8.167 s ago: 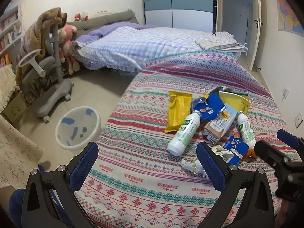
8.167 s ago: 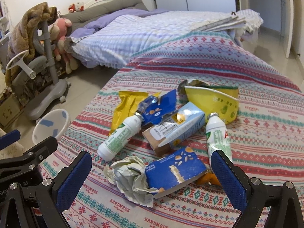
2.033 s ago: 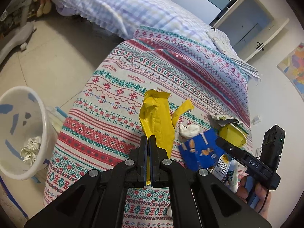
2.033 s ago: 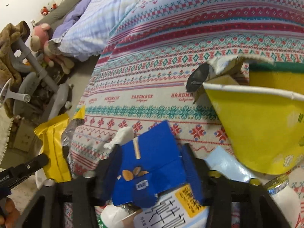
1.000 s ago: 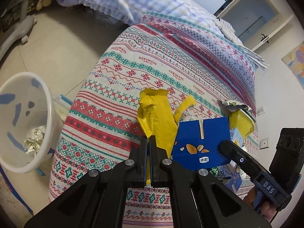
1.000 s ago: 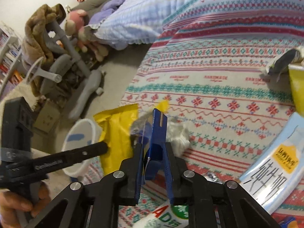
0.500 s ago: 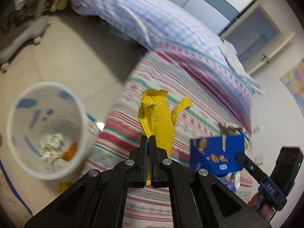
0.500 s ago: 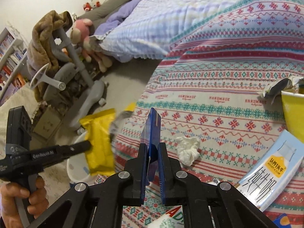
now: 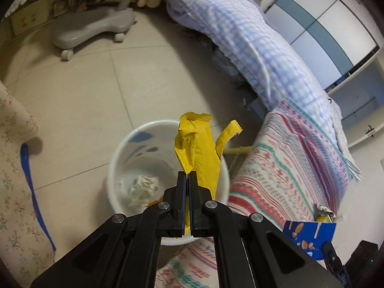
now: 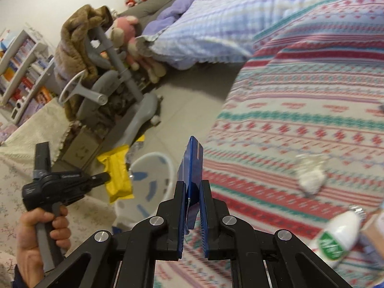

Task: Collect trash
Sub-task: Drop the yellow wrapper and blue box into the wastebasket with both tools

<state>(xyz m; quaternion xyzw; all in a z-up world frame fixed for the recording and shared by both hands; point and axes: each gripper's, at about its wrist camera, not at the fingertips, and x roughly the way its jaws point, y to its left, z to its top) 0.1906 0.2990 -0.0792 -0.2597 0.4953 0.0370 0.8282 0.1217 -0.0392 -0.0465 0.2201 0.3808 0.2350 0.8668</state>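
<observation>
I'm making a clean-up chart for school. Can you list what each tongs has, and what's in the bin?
left tongs: shut on yellow wrapper, held over the bin
right tongs: shut on blue packet
bin: white, on the floor beside the bed; crumpled paper inside
left on bed: white tissue, white bottle

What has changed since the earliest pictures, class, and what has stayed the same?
The left gripper closed on the yellow wrapper and carried it off the bed to above the white bin. The right gripper closed on the blue packet and lifted it toward the bin. A crumpled paper now lies inside. The white bottle stays on the patterned blanket.
</observation>
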